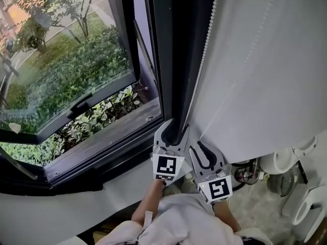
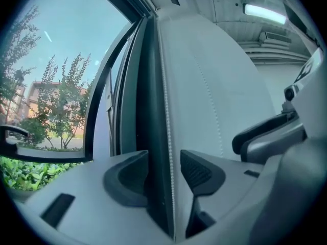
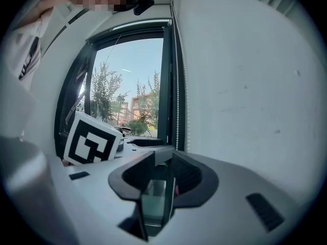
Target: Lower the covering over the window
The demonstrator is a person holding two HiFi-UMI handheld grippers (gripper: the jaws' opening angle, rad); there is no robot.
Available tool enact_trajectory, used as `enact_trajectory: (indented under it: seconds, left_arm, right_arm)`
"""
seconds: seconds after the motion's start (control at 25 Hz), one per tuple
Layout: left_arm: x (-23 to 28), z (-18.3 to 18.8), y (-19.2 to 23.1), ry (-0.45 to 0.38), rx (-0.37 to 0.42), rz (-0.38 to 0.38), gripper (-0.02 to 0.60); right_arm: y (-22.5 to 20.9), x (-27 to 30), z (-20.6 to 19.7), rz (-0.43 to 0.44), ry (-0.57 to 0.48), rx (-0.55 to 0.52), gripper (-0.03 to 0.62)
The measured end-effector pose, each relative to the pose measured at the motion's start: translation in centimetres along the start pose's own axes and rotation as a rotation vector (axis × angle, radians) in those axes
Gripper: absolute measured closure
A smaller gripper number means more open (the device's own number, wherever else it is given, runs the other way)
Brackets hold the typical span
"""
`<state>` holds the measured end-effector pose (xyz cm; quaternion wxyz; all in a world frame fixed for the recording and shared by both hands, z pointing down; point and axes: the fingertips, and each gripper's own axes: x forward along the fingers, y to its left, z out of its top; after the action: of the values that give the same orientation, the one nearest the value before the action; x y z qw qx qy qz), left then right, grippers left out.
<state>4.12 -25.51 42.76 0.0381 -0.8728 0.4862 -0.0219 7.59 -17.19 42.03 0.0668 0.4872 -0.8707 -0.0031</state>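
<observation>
**Left gripper** (image 2: 164,156). Its fingers (image 2: 202,172) are standing wide apart. They are straddling the bead chain (image 2: 168,137), with the dark window frame (image 2: 153,111) showing behind it. Neither finger is pressing on the chain, which is passing nearer the finger on the blind side.

**Right gripper** (image 3: 163,157). It is lying just beside the left one and a little nearer the person. Its fingers (image 3: 191,176) are standing only slightly apart. The chain is running down between them, close against the blind-side finger. A slit of glass is showing on the chain's other side, so no pinch is being made.

**Outward from the fingers.** The roller blind (image 1: 265,60) is hanging just to the right of both pairs. In the head view its lower edge is showing beside the right gripper. The uncovered pane (image 1: 66,75) is lying to their left.

**Step in hand (judged).** The chain is being lined up for a grip, and no pull is under way. The next move is calling for one pair of fingers to close on the chain and draw it along its own length. The other pair should be taking hold as the first lets go. Which run of the chain lowers the blind cannot be told.

**Orientation.** The chain's long axis is running vertically, crossing the fingers at right angles. The blind is hanging flat, with its free edge pointing down.
</observation>
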Motion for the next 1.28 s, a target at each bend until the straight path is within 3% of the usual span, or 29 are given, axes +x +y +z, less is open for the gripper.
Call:
enact_trajectory:
  seconds: [0.48, 0.68, 0.96, 1.28]
  left_arm:
    - [3.0, -1.8, 0.9, 0.057, 0.015, 0.099, 0.368]
    - [3.0, -2.0, 1.3, 0.039, -0.017, 0.130, 0.410]
    - [2.5, -2.0, 1.0, 0.036, -0.035, 0.087, 0.461]
    - [1.0, -2.0, 0.3, 0.045, -0.036, 0.017, 0.569]
  right_arm:
    - [-0.1, -0.2, -0.2, 0.008, -0.002, 0.013, 0.503]
    - [0.0, -0.5, -0.2, 0.012, -0.004, 0.013, 0.503]
    - [-0.1, -1.0, 0.0, 0.009, -0.010, 0.012, 0.503]
    - [0.9, -1.4, 1.0, 0.032, -0.029, -0.011, 0.503]
